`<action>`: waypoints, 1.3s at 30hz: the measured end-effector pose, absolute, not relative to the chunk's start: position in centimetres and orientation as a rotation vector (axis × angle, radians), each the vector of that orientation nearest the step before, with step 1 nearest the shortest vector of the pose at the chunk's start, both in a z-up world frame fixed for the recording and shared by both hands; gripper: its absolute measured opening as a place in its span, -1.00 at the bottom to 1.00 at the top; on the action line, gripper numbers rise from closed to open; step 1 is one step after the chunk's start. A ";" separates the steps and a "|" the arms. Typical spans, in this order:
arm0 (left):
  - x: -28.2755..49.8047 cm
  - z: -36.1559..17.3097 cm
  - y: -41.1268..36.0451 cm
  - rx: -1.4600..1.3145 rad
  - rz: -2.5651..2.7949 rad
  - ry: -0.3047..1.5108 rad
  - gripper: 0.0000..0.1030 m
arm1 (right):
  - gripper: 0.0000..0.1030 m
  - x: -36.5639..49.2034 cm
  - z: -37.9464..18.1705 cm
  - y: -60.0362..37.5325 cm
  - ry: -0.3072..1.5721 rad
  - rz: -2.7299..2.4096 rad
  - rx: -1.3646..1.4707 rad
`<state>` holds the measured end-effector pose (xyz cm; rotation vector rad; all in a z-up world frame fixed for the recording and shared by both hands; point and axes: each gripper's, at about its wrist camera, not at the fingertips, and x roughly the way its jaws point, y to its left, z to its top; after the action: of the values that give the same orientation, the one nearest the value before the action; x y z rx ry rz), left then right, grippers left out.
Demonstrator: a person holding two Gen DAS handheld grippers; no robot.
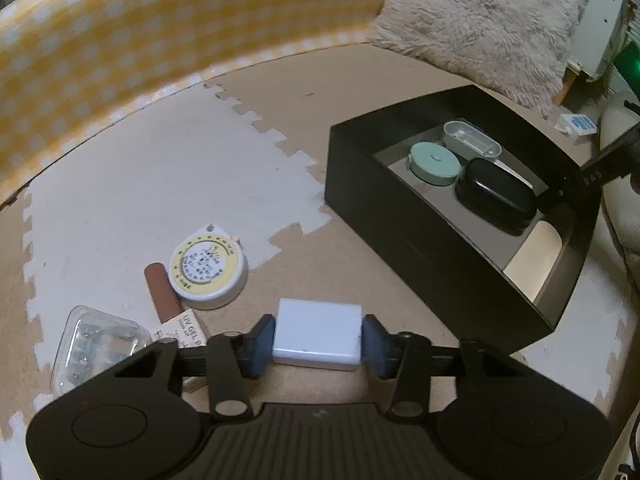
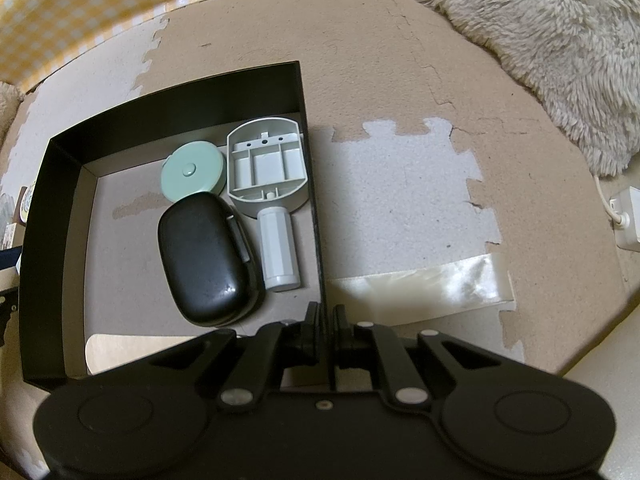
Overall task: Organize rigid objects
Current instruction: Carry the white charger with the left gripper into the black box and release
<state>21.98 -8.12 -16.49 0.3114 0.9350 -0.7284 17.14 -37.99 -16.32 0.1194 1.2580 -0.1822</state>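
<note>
A small white box (image 1: 318, 330) lies on the foam floor mat, and my left gripper (image 1: 318, 340) is shut on it, one blue pad against each side. To its right stands an open black box (image 1: 400, 240). Inside it lie a mint round case (image 2: 194, 172), a black oval case (image 2: 206, 258), a grey plastic shell (image 2: 266, 160) and a white cylinder (image 2: 278, 248). My right gripper (image 2: 327, 328) is shut on the thin right wall of the black box (image 2: 40, 240), near its front corner.
Left of the white box lie a round yellow-and-white tape measure (image 1: 208, 270), a brown gel polish bottle (image 1: 164, 296) and a clear plastic case (image 1: 94, 344). A fluffy cushion (image 2: 540, 32) and yellow checked fabric (image 1: 140, 40) border the mat. A white plug (image 2: 626, 216) sits far right.
</note>
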 end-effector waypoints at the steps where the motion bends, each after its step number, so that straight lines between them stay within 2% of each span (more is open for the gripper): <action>1: 22.1 -16.5 -8.0 0.300 -0.728 0.942 -0.08 | -0.84 17.2 -16.3 -38.0 1.258 -0.182 0.119; 6: 22.2 -16.2 -7.5 0.265 -0.682 0.945 -0.09 | -0.84 17.2 -16.3 -38.0 1.258 -0.182 0.119; 13: 22.4 -12.7 -6.3 0.031 -0.623 0.906 -0.09 | -0.84 17.2 -16.4 -38.0 1.259 -0.182 0.118; 21: 18.9 -9.2 -10.4 0.019 -0.767 0.833 -0.09 | -0.83 17.1 -16.4 -37.9 1.258 -0.183 0.112; 25: 17.8 -9.5 -14.0 0.057 -0.793 0.873 -0.09 | -0.83 17.1 -16.4 -37.8 1.258 -0.183 0.111; 31: 18.0 -12.0 -17.3 -0.041 -0.701 1.006 -0.09 | -0.83 17.1 -16.3 -37.9 1.257 -0.183 0.112; 39: 18.3 -13.1 -19.2 -0.102 -0.486 1.053 -0.09 | -0.83 17.1 -16.3 -37.9 1.257 -0.183 0.113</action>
<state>18.31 -19.19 -13.06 -0.1022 1.0528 -0.4860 17.13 -37.86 -16.29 0.1132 1.2574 -0.1828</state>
